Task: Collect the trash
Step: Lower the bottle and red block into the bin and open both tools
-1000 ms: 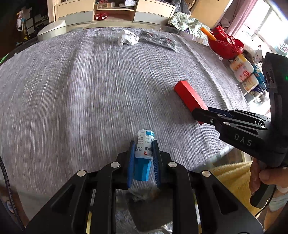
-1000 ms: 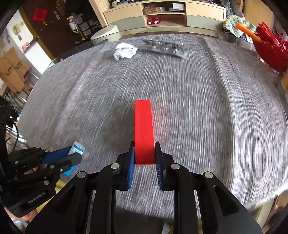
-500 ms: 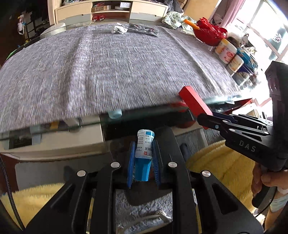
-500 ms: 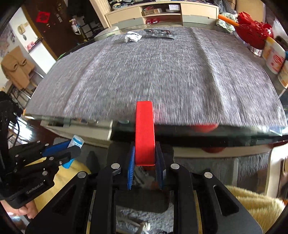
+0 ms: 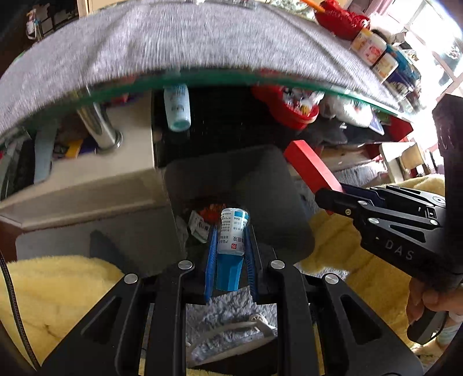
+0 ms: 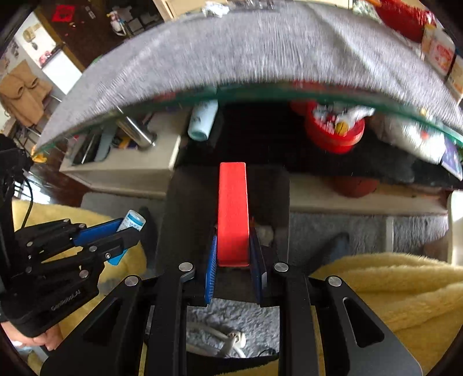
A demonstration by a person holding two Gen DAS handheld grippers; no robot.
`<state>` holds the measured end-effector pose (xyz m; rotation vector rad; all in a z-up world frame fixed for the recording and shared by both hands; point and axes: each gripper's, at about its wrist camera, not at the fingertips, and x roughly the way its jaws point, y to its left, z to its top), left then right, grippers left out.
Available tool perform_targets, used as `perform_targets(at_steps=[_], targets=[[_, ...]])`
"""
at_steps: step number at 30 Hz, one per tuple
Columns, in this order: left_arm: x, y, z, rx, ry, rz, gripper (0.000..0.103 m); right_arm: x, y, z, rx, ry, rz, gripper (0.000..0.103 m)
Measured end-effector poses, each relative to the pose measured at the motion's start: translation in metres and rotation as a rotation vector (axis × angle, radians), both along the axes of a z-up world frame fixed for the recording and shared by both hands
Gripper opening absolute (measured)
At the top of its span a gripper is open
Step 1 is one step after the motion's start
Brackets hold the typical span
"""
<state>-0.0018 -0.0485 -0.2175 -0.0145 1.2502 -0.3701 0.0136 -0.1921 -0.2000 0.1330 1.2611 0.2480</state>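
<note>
My left gripper [image 5: 230, 231] is shut on a small white bottle with a blue cap [image 5: 231, 237], held over the open dark grey trash bin [image 5: 260, 173] on the floor below the table edge. My right gripper [image 6: 233, 240] is shut on a long red block [image 6: 233, 214], also held over the bin [image 6: 272, 196]. The right gripper and red block show at the right of the left wrist view [image 5: 315, 173]. The left gripper with the bottle shows at the left of the right wrist view [image 6: 131, 222]. Scraps of trash [image 5: 202, 219] lie inside the bin.
The glass table with the grey cloth [image 5: 173, 43] is above and ahead. Under it stand a pale bottle [image 5: 176, 107], a red tub [image 6: 332, 130] and a white shelf [image 6: 124, 165]. Yellow fleece [image 6: 390, 289] lies on both sides. A crumpled paper [image 6: 215, 8] lies far on the table.
Both grippers have pulled back off the table and dropped down below its edge, carrying the bottle and the red block to above the trash bin.
</note>
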Motion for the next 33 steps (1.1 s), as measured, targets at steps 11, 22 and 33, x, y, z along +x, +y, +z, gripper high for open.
perform_targets(at_steps=[11,22,33], targets=[[0.001,0.002,-0.039,-0.007,0.093,0.013,0.017,0.008,0.003,-0.03,-0.02,0.064,-0.017,0.022],[0.01,0.003,-0.043,-0.008,0.112,0.023,0.029,0.022,0.001,-0.03,-0.01,0.065,-0.035,0.024],[0.019,0.015,-0.006,0.014,0.034,0.065,0.081,0.031,-0.022,0.003,-0.066,-0.027,-0.1,0.079]])
